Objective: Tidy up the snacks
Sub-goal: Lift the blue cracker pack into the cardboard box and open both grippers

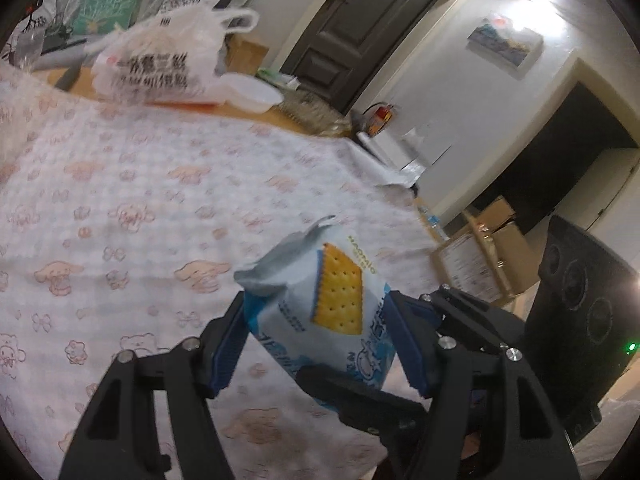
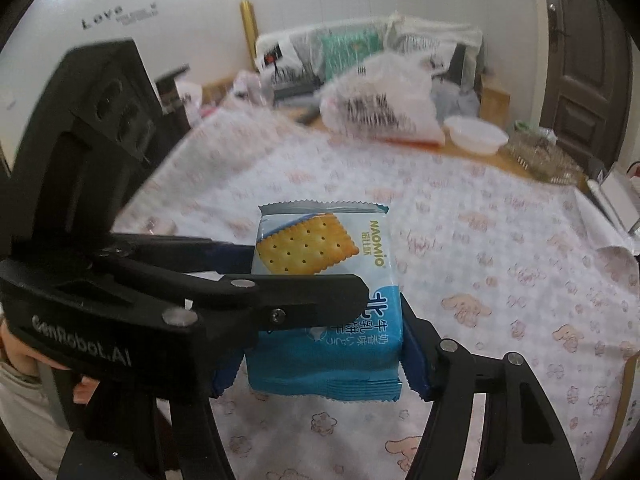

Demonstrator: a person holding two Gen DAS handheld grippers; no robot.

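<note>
A blue and white cracker packet (image 1: pixel 320 304) with a biscuit picture is held in the air above the patterned tablecloth (image 1: pixel 120 200). In the left wrist view my left gripper (image 1: pixel 316 340) has its blue pads on both sides of the packet. In the right wrist view the same packet (image 2: pixel 324 300) sits between my right gripper's (image 2: pixel 320 356) blue pads, and the left gripper's black fingers (image 2: pixel 280 296) cross in from the left and clamp the packet's upper part. The right gripper's finger shows below the packet in the left wrist view (image 1: pixel 360 396).
A white plastic bag (image 1: pixel 160 60) with black print, a white lidded bowl (image 1: pixel 252 92) and a clear bag (image 1: pixel 316 112) sit at the table's far edge. Cushions (image 1: pixel 104 4) lie behind. A black speaker (image 1: pixel 576 320) and cardboard boxes (image 1: pixel 492 252) stand on the right.
</note>
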